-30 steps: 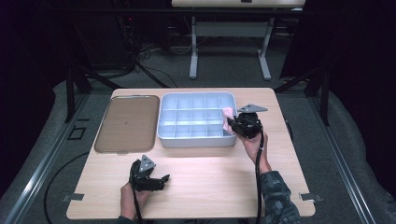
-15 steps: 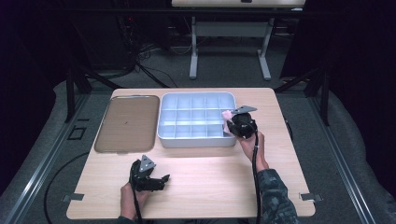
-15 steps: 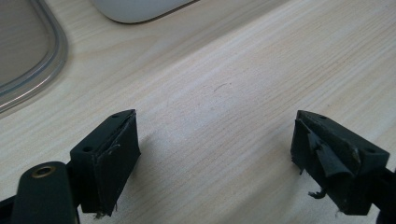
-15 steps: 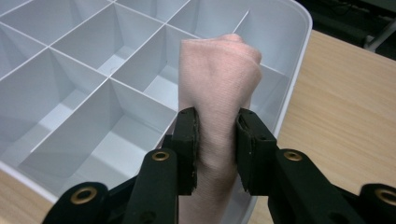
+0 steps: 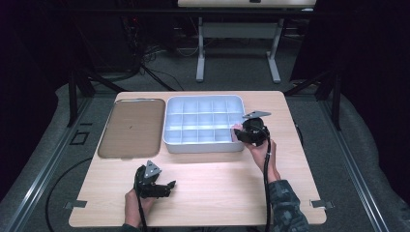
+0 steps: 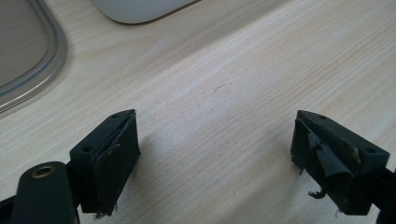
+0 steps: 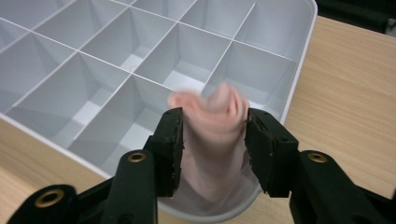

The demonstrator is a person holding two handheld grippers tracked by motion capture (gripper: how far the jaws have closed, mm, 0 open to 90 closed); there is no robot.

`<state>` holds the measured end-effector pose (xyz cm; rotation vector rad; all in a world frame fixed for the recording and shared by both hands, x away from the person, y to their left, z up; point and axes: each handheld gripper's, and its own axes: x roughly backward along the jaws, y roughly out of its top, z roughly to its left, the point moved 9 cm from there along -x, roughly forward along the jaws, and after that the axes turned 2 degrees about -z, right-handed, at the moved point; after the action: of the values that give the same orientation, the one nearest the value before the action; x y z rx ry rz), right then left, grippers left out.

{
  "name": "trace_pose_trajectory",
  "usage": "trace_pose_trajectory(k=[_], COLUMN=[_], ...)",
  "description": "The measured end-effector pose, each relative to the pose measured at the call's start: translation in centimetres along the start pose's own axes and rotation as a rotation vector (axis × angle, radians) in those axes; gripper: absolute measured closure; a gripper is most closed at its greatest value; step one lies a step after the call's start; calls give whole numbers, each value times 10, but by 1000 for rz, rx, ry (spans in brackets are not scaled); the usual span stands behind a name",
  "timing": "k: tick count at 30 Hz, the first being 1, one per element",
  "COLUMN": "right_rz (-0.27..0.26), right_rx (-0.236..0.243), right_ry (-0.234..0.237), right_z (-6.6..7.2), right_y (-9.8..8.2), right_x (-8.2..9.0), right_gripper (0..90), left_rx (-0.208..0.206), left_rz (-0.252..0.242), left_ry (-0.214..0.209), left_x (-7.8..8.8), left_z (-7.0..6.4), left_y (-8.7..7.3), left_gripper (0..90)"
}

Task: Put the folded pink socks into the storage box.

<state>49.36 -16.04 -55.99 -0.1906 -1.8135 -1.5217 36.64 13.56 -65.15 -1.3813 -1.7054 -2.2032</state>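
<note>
My right gripper hovers over the near right corner compartment of the white divided tray. A soft pink thing hangs between its jaws, blurred, its lower end down in that compartment. The jaws have just been opening and the pads stand beside the thing without squeezing it. In the high view the right gripper is at the tray's front right corner, with the pink thing at its tip. My left gripper rests low over the table front, open, with bare wood between its jaws.
A flat brown lid with a clear rim lies left of the divided tray, and its corner shows in the left gripper view. The tray's other compartments look empty. Bare wooden table stretches between the two hands.
The right gripper's jaws have spread apart around the pink thing at the tray's corner. The left hand has stayed where it was.
</note>
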Motion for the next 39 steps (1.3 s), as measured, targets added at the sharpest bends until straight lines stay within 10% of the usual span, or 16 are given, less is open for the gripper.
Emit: trace_pose_trajectory(k=[10, 16, 30, 39], right_rz=[-51, -30, -63, -65], right_rx=[-10, 62, 101, 37], right_ry=[59, 68, 60, 18], right_z=[12, 26, 31, 10], right_y=[5, -8, -51, -92], right_x=[35, 57, 93, 103], right_gripper=[344, 160, 52, 18], left_rx=[-2, -1, -2, 0], left_rz=[0, 0, 0, 0], left_ry=[0, 0, 1, 1], left_x=[0, 0, 0, 0], left_z=[0, 0, 0, 0], left_y=[0, 0, 0, 0], left_gripper=[152, 152, 152, 153])
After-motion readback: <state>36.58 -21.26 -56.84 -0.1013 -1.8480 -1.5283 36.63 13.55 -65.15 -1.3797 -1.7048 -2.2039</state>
